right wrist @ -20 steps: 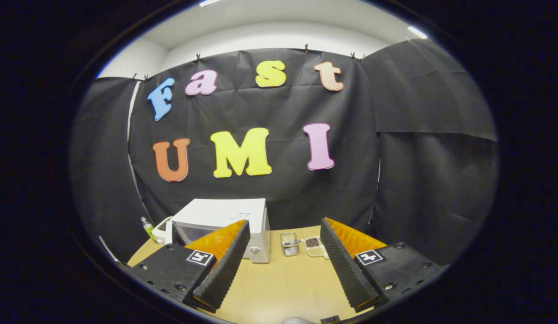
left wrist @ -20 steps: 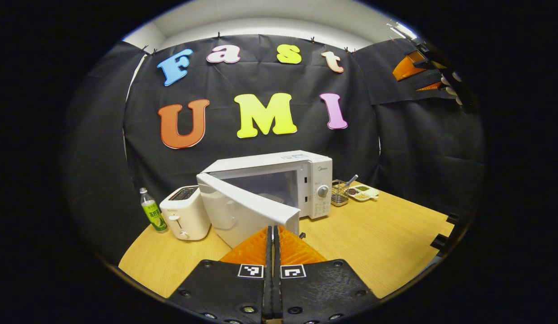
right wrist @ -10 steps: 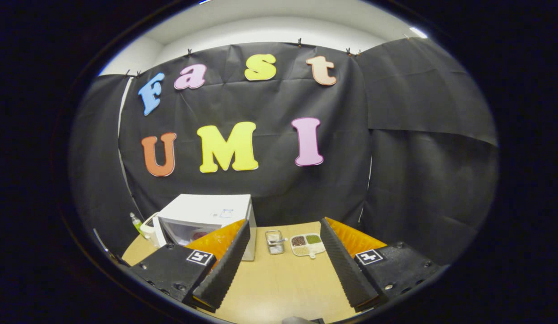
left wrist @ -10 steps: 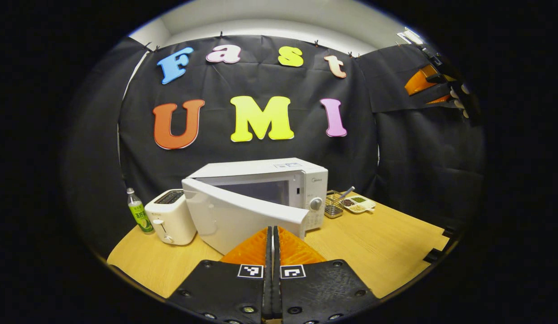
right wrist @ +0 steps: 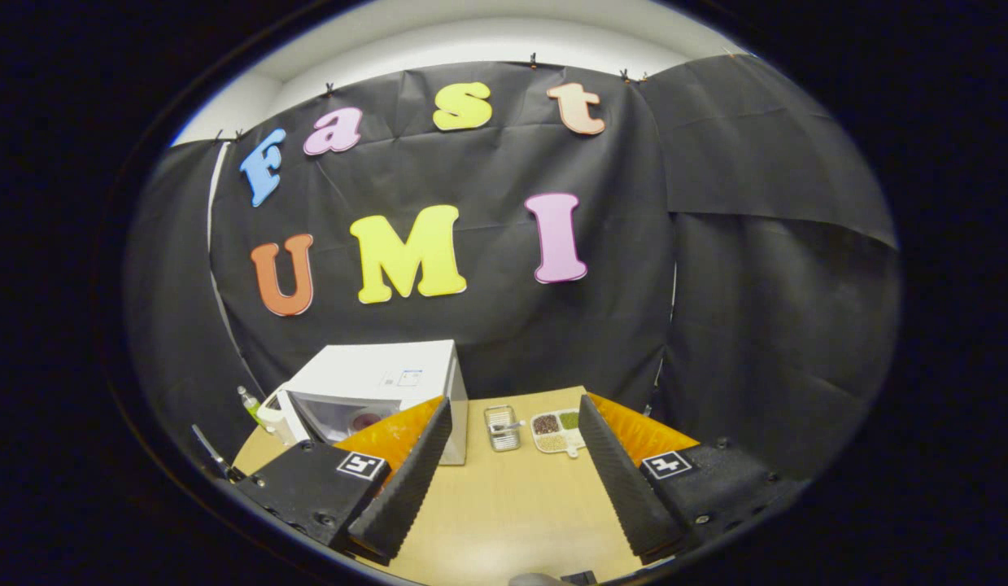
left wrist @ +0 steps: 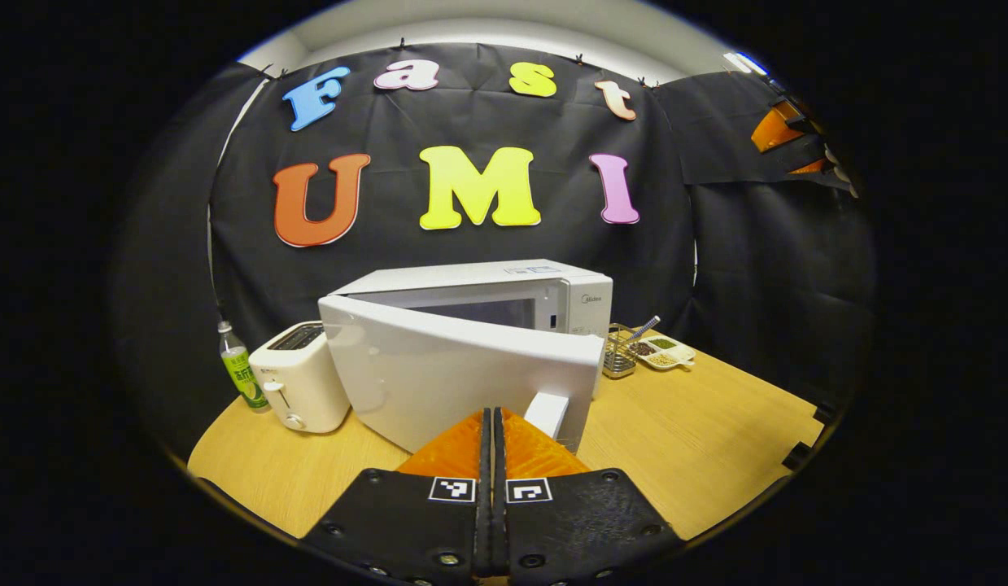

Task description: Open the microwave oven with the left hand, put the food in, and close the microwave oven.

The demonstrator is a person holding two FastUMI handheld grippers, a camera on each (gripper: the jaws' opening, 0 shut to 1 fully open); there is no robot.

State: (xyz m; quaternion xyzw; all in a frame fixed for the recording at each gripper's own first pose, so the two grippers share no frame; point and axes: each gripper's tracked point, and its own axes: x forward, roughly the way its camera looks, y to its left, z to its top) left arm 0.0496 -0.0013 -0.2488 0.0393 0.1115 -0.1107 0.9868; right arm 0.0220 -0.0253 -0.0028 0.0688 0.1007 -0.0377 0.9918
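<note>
The white microwave (left wrist: 504, 285) stands at the middle of the wooden table (left wrist: 699, 439). Its door (left wrist: 455, 378) is ajar, hinged at the left, and the outer face is turned to me. My left gripper (left wrist: 491, 417) is shut with nothing in it; its tips are close to the door's lower edge beside the handle (left wrist: 548, 411), and contact is hard to judge. In the right gripper view the microwave (right wrist: 381, 378) lies below, with something reddish (right wrist: 364, 420) inside it. My right gripper (right wrist: 513, 403) hangs open and empty high over the table, and appears far off as the right gripper (left wrist: 796, 138).
A white toaster (left wrist: 296, 382) and a green bottle (left wrist: 237, 368) stand left of the microwave. To its right sit a wire basket (left wrist: 620, 360) with a utensil and a divided dish of seeds (left wrist: 665, 352). The booth's cloth wall closes off the back.
The microwave door has swung from wide open toward shut, with my shut left gripper following close behind it. The right gripper has tilted and drifted a little, still open.
</note>
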